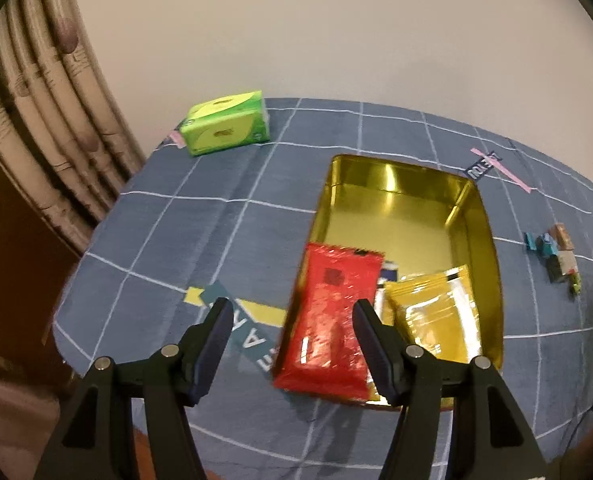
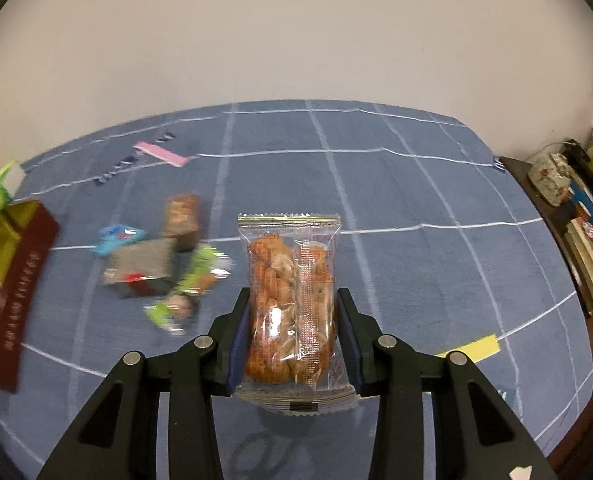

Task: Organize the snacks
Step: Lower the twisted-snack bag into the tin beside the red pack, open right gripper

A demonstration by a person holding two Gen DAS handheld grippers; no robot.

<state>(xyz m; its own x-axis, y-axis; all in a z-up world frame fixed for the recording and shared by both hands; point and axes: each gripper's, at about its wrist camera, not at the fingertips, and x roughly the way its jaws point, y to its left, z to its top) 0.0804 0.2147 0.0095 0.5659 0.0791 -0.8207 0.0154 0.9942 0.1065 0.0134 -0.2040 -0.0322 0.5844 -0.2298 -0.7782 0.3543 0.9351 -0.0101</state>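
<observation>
We see a table (image 1: 224, 216) covered by a blue cloth with a white grid, set against a plain pale wall (image 1: 336, 32). A curtain (image 1: 44, 92) hangs past its left edge, and a dark shelf (image 2: 576, 216) of books stands beyond its right edge. A green tissue box (image 1: 226, 123) sits at the far left corner.

A gold tin (image 1: 472, 216) lies open near the middle of the table, most of its floor bare toward the far end. A yellow packet (image 1: 436, 312) lies in its near end, and a red packet (image 1: 332, 320) rests tilted across its near left rim, half over the cloth. A cluster of small snacks (image 2: 160, 268) lies on the cloth right of the tin; the cloth beyond it to the right edge is bare.

Our left gripper (image 1: 292, 344) hangs above the red packet with its fingers spread wide, gripping nothing. Our right gripper (image 2: 294, 336) holds a clear bag of biscuits (image 2: 290, 304) upright above the cloth, fingers pressed against both its sides.
</observation>
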